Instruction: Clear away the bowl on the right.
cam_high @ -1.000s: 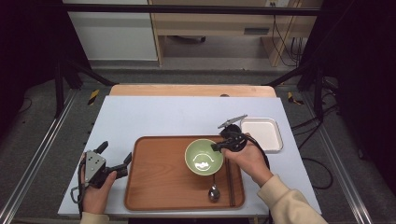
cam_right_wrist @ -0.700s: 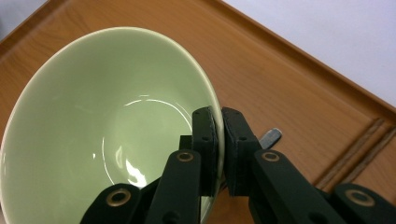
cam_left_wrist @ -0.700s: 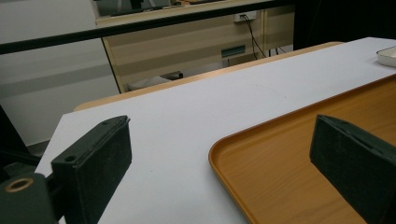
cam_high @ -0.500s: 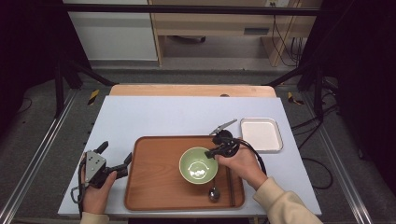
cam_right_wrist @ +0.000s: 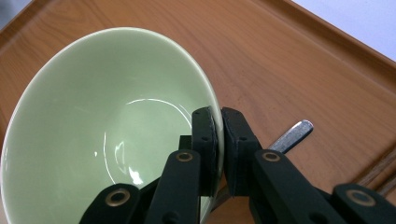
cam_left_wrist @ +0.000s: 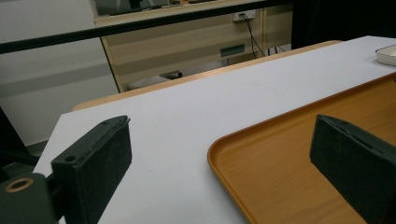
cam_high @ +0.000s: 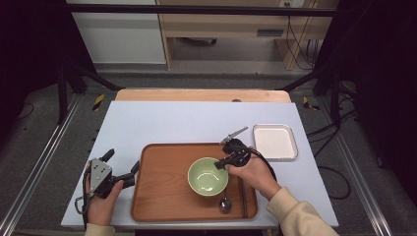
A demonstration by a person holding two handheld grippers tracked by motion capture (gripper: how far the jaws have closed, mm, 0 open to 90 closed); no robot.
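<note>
On the tray's right half sits the green bowl, its rim pinched by the right gripper: in the right gripper view one jaw is inside the wall, the other outside, both clenched on the rim of the bowl. Bowl looks tipped toward the camera in that view; whether its base is lifted off the tray cannot be told.

Near edge of bowl: a spoon lies just beside it, between bowl and the tray's near rim. Its handle end shows past the jaws in the right gripper view. Chopsticks lie along the tray's right rim, close to the right hand.

Tray: left half bare, open room there between bowl and left rim. Far rim also free behind the bowl.

White dish on the table, just off the tray's far right corner, apart from the tray.

Left gripper rests at the tray's left rim, held by the left hand. Jaws released, spread wide; in the left gripper view the tray's corner lies between them, nothing gripped. Table beyond the tray is open up to its far edge.
</note>
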